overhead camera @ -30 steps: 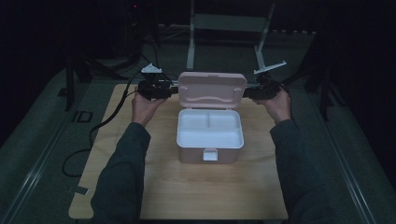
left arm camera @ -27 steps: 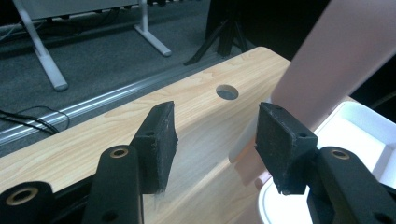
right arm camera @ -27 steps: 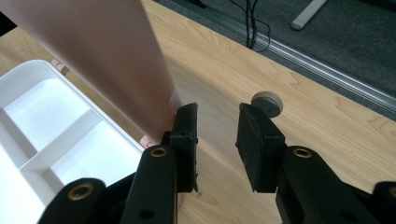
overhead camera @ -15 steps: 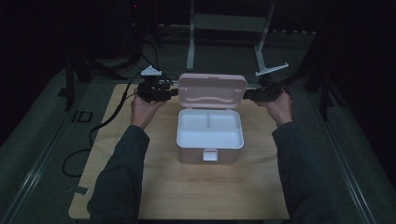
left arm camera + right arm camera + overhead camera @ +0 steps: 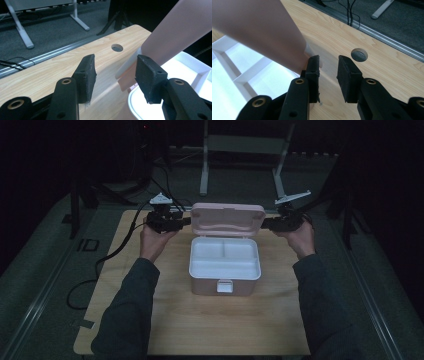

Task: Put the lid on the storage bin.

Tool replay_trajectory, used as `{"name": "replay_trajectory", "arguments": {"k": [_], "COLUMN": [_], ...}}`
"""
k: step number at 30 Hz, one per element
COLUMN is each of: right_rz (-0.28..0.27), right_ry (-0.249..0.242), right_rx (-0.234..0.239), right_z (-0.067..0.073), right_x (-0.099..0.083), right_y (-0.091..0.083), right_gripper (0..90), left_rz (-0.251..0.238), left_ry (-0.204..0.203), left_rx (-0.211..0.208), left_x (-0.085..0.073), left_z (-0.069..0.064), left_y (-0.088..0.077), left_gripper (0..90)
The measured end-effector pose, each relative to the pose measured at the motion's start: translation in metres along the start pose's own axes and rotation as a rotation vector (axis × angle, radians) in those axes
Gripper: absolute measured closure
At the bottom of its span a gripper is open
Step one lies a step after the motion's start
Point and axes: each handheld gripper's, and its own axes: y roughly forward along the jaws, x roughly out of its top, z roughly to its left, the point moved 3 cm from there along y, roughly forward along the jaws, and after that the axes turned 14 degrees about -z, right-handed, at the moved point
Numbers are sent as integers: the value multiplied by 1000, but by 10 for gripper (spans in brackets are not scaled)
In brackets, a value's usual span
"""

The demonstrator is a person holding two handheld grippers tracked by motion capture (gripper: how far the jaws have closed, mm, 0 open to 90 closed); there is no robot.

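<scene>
- Left gripper [image 5: 186, 221] first: I've got it parked at the left end of the raised lid [image 5: 228, 219], jaws spread apart with just bare wood between them. In the left gripper view [image 5: 115, 72] one pad sits right next to the lid's edge, but I can't tell if it's actually touching.
- Lunch box [image 5: 224, 266] is in the middle of the wooden table [image 5: 200, 330], a pink one, open, lid tipped up at the back. White tray [image 5: 225, 259] inside has dividers, latch faces my side.
- Round hole [image 5: 117, 47] in the tabletop is just past the left jaws, and another hole [image 5: 359, 54] is just past the right ones.
- Right gripper [image 5: 266, 224] is at the lid's right end. Its jaws have just been closing a bit, yet there's a gap with nothing in it. In the right gripper view [image 5: 328, 75] one pad is up against the lid's outer edge, so not clamped on anything.
</scene>
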Motion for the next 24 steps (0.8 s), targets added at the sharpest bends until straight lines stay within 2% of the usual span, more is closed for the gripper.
{"name": "replay_trajectory", "arguments": {"k": [24], "right_rz": [-28], "right_ry": [23], "right_rx": [33], "right_z": [6], "right_x": [-18], "right_y": [-6], "right_gripper": [696], "left_rz": [-1], "left_ry": [31], "left_rx": [-15], "left_x": [-11], "left_z": [-12], "left_y": [-14], "left_gripper": [474]}}
